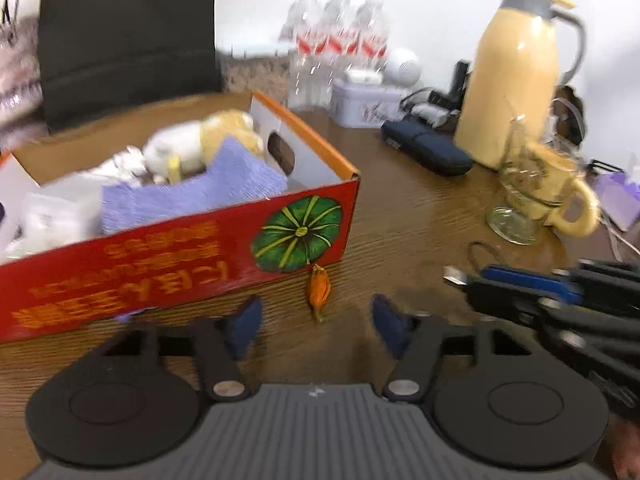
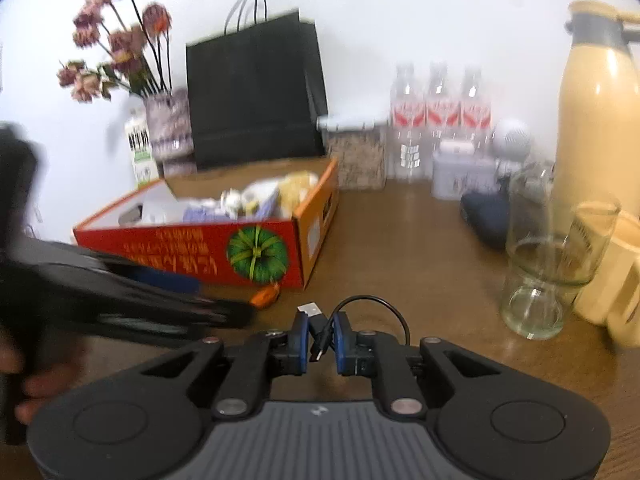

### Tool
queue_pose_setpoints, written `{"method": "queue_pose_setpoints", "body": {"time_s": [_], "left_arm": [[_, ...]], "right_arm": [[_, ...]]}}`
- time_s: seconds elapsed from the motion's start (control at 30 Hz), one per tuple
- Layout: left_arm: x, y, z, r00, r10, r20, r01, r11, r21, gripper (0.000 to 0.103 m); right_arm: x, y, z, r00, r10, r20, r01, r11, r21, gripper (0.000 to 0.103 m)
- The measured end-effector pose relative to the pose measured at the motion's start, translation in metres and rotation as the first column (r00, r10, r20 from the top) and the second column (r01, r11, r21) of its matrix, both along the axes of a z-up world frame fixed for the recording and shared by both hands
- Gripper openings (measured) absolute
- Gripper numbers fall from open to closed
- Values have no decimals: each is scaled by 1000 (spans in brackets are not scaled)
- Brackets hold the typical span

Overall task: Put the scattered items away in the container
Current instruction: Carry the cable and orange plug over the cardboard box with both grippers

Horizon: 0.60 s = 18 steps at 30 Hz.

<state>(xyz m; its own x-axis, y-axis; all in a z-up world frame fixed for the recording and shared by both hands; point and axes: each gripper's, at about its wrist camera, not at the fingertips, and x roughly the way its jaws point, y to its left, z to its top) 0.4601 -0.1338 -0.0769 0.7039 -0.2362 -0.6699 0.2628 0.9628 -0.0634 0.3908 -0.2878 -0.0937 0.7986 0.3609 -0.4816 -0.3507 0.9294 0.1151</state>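
Cable (image 2: 320, 330) betw. right tool (image 2: 322, 344) pads

Orange characters are printed upside down on the red box (image 1: 180, 256), but none can be read.

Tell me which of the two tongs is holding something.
The right tongs: they are shut on the black USB cable. The left tongs stand open over the table, gripping nothing, with the orange scrap lying ahead.
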Motion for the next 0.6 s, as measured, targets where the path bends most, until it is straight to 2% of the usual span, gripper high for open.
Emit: {"method": "queue_pose_setpoints", "body": {"time_s": [0.03, 0.07, 0.13, 0.17, 0.43, 0.6], "left_arm": [[4, -5, -3, 1000, 6, 2, -6, 1000, 14, 42], [5, -9, -5, 1000, 9, 26, -10, 999, 32, 34], [7, -15, -7, 999, -3, 39, 1, 999, 49, 26], [6, -16, -8, 999, -4, 45, 1, 999, 50, 15], [-23, -8, 0, 998, 46, 52, -50, 996, 76, 13], [-68, 25, 19, 989, 136, 51, -137, 991, 7, 13]], "right_arm": [[-1, -2, 1, 1000, -6, 7, 6, 1000, 1, 12], [-1, -4, 1, 1000, -14, 11, 14, 1000, 1, 12], [0, -6, 2, 999, -32, 11, 32, 1000, -1, 12], [-1, -8, 2, 999, -40, 11, 40, 999, 2, 12], [-6, -1, 1, 1000, -27, 14, 27, 1000, -12, 12], [-14, 11, 5, 999, 17, 44, -16, 1000, -22, 12]]}}
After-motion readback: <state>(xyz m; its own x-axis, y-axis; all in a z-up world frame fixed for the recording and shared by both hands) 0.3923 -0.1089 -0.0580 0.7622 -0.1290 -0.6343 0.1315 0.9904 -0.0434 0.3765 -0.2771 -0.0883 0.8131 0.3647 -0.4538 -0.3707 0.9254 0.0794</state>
